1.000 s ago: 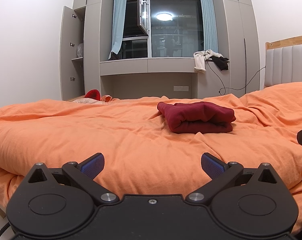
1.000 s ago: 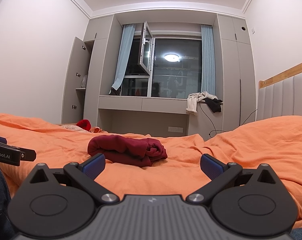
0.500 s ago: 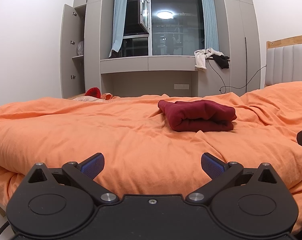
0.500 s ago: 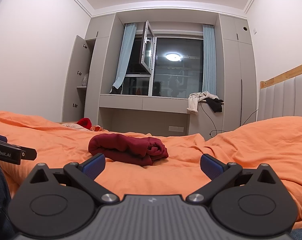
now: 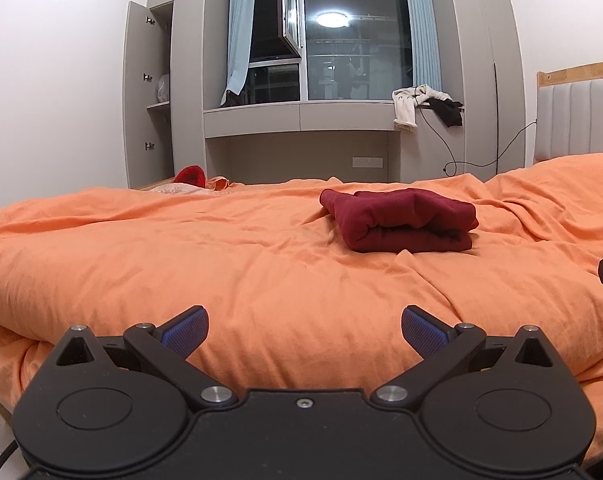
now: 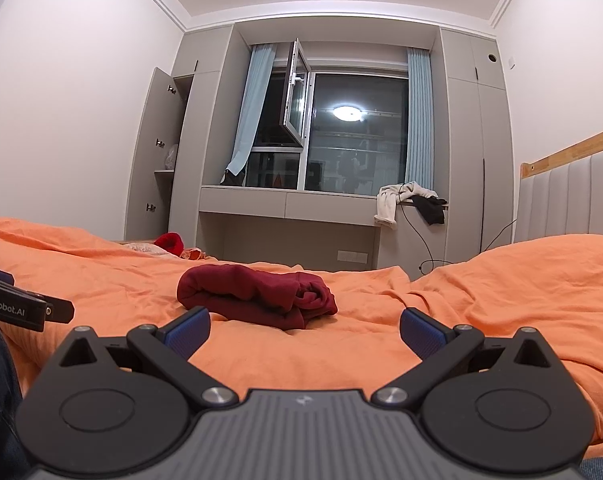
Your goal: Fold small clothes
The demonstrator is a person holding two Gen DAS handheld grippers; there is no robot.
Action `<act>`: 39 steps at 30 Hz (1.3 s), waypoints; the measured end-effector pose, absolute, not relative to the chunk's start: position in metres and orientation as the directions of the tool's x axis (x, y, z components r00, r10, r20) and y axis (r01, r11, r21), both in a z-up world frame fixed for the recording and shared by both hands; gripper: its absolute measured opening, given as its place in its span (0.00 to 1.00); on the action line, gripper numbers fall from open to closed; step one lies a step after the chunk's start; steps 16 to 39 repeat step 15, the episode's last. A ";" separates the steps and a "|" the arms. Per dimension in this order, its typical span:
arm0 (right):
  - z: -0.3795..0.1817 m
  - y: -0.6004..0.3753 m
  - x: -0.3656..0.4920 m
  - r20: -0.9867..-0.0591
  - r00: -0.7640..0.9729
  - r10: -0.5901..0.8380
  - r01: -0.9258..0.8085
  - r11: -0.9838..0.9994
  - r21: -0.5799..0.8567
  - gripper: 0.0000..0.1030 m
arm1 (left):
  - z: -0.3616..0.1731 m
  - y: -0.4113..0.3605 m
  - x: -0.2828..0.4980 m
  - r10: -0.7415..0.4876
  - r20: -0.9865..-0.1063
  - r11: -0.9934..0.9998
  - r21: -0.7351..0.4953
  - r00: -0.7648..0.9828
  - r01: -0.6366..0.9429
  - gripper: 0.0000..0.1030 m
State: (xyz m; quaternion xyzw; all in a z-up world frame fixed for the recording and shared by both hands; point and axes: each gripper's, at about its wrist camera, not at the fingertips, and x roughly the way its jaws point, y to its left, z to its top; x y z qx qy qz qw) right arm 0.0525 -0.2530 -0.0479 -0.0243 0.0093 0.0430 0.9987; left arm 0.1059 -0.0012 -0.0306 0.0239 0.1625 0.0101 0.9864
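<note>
A dark red garment (image 5: 399,219) lies folded in a compact bundle on the orange bedspread (image 5: 181,264), ahead and right of my left gripper (image 5: 304,330). That gripper is open and empty, low over the bed's near edge. In the right wrist view the same folded garment (image 6: 257,296) lies just ahead and left of my right gripper (image 6: 304,328), which is open and empty. The left gripper's side (image 6: 17,308) shows at that view's left edge.
A red and pale heap of other clothes (image 5: 191,178) lies at the bed's far left edge. A grey padded headboard (image 5: 577,120) stands at the right. Beyond the bed are a window desk (image 5: 301,120) with draped clothes (image 5: 421,106) and an open cupboard (image 5: 149,92).
Both views have tilted slightly upward, so the bed and garment sit a little lower in frame. The garment has not moved and both grippers stay open.
</note>
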 end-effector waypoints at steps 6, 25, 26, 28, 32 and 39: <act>-0.048 -0.253 0.053 -0.022 0.996 0.086 -0.087 0.995 -0.048 1.00 | -0.029 -0.001 0.105 0.025 -0.322 0.999 0.051 0.946 -0.009 1.00; -0.048 -0.253 0.053 -0.024 0.996 0.088 -0.089 0.995 -0.051 1.00 | -0.028 -0.002 0.103 0.022 -0.328 0.998 0.055 0.944 -0.005 1.00; -0.048 -0.253 0.053 -0.024 0.996 0.088 -0.089 0.995 -0.051 1.00 | -0.028 -0.002 0.103 0.022 -0.328 0.998 0.055 0.944 -0.005 1.00; -0.048 -0.253 0.053 -0.024 0.996 0.088 -0.089 0.995 -0.051 1.00 | -0.028 -0.002 0.103 0.022 -0.328 0.998 0.055 0.944 -0.005 1.00; -0.048 -0.253 0.053 -0.024 0.996 0.088 -0.089 0.995 -0.051 1.00 | -0.028 -0.002 0.103 0.022 -0.328 0.998 0.055 0.944 -0.005 1.00; -0.048 -0.253 0.053 -0.024 0.996 0.088 -0.089 0.995 -0.051 1.00 | -0.028 -0.002 0.103 0.022 -0.328 0.998 0.055 0.944 -0.005 1.00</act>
